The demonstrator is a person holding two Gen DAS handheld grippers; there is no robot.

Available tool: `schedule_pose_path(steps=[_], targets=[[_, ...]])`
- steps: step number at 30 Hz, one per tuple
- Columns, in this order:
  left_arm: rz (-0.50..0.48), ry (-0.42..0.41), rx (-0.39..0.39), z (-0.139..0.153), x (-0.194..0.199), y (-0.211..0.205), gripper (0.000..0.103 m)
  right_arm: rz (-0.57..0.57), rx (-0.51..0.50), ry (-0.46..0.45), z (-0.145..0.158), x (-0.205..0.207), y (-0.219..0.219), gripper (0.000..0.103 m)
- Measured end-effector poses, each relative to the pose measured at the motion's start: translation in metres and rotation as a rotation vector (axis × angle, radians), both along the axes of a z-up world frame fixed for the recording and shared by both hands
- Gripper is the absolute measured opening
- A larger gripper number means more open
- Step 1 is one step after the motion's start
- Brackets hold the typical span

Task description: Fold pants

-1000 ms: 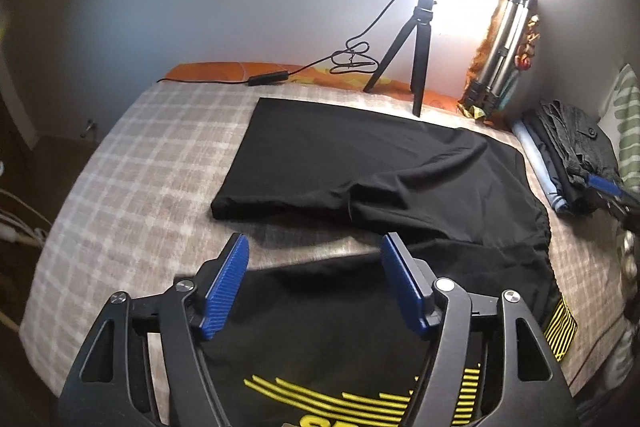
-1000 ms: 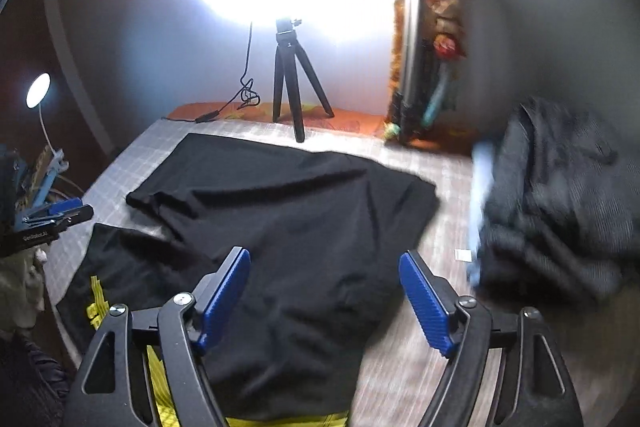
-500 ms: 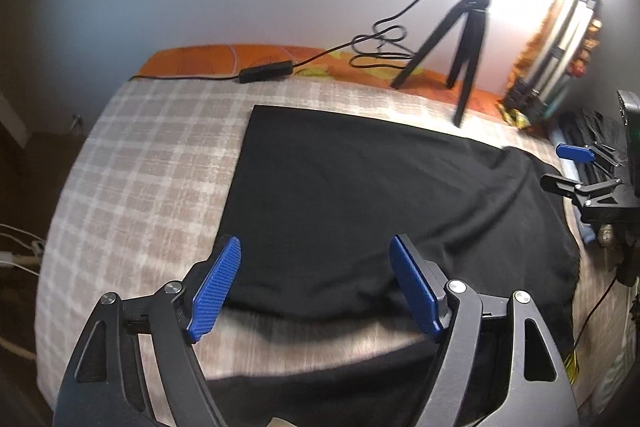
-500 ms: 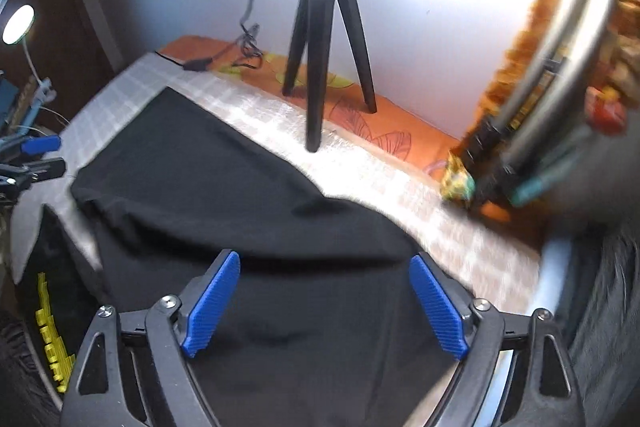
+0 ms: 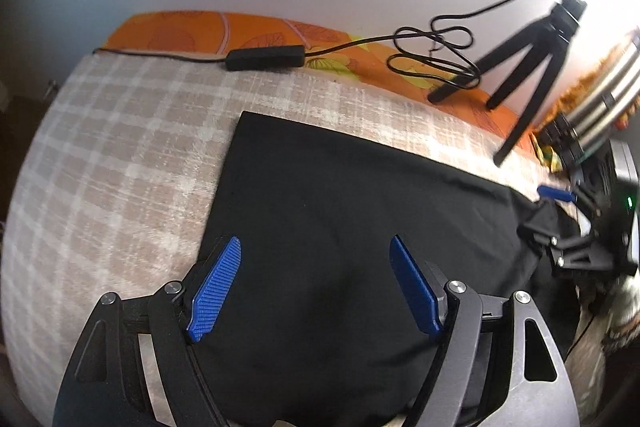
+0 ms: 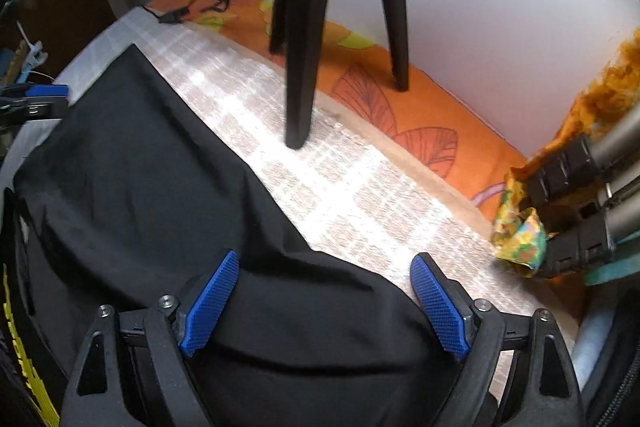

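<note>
Black pants lie spread on the checked bed cover, one edge near the tripod. Left tool: pads apart over the cloth, gripping nothing. Right tool: jaws closing, a raised fold of cloth between the pads, not visibly pinched. Yellow printing on black fabric at the left edge of the right wrist view; unreadable.

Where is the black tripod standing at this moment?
The tripod stands at the far edge of the bed, near the wall: one leg on the checked cover, the others on the orange sheet, just beyond the black pants.
</note>
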State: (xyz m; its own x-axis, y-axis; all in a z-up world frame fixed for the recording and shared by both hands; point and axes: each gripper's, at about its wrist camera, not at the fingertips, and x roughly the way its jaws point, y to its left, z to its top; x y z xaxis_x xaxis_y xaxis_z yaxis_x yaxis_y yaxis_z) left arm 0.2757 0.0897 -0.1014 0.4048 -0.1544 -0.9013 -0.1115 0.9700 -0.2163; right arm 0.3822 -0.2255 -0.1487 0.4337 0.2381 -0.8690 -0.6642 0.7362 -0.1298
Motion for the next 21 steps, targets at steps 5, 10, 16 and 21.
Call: schedule_pose_path(steps=[5,10,16,21], targets=[[0.054,0.011,-0.099,-0.002,0.009,0.003,0.077,0.020,0.051,0.029,0.007,-0.017,-0.001,0.021],[0.121,0.031,-0.197,-0.003,0.017,0.007,0.077,0.044,0.062,-0.007,0.019,-0.060,0.000,0.006],[0.147,0.038,-0.227,0.001,0.024,-0.001,0.077,0.105,0.042,-0.078,0.035,-0.112,-0.001,0.004],[0.166,0.034,-0.175,-0.010,0.035,-0.011,0.077,0.121,0.030,-0.104,0.038,-0.132,0.000,0.003]])
